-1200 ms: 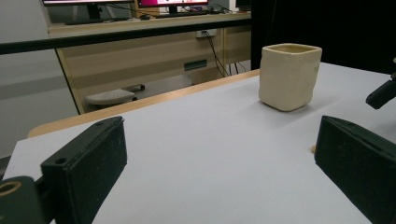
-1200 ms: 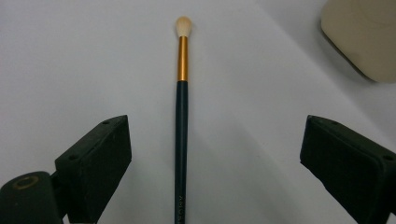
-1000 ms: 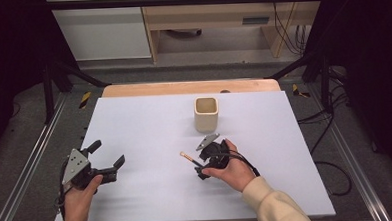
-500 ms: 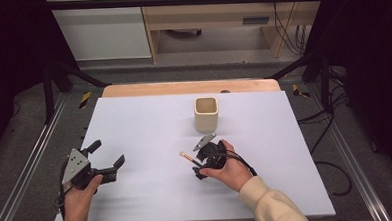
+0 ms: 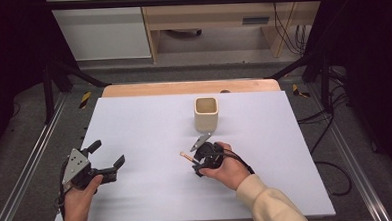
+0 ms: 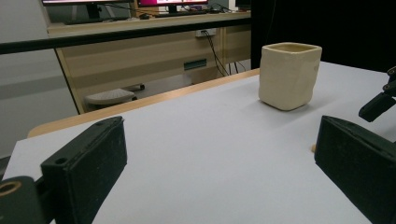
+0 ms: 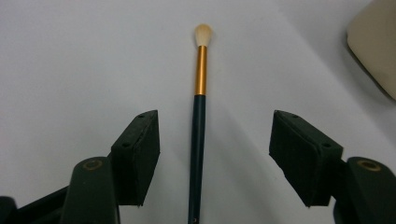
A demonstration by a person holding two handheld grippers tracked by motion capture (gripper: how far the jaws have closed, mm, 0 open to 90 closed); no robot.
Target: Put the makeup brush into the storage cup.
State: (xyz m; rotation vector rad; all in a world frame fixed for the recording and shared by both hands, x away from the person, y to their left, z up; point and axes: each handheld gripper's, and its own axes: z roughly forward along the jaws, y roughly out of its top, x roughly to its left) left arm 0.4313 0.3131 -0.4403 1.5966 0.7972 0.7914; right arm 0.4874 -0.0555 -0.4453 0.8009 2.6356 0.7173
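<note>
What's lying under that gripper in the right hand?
A thin brush lies flat on the white table between the right gripper's open jaws, untouched, its pale tip pointing away. The handle's near end runs out of sight below the gripper.

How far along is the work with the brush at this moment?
Done: nothing yet. In hand: the right claw has just been closing around the dark-handled, gold-ferruled brush lying on the white table, pads apart from it. Left: gripping and lifting it; the cream ceramic cup waits nearby.
</note>
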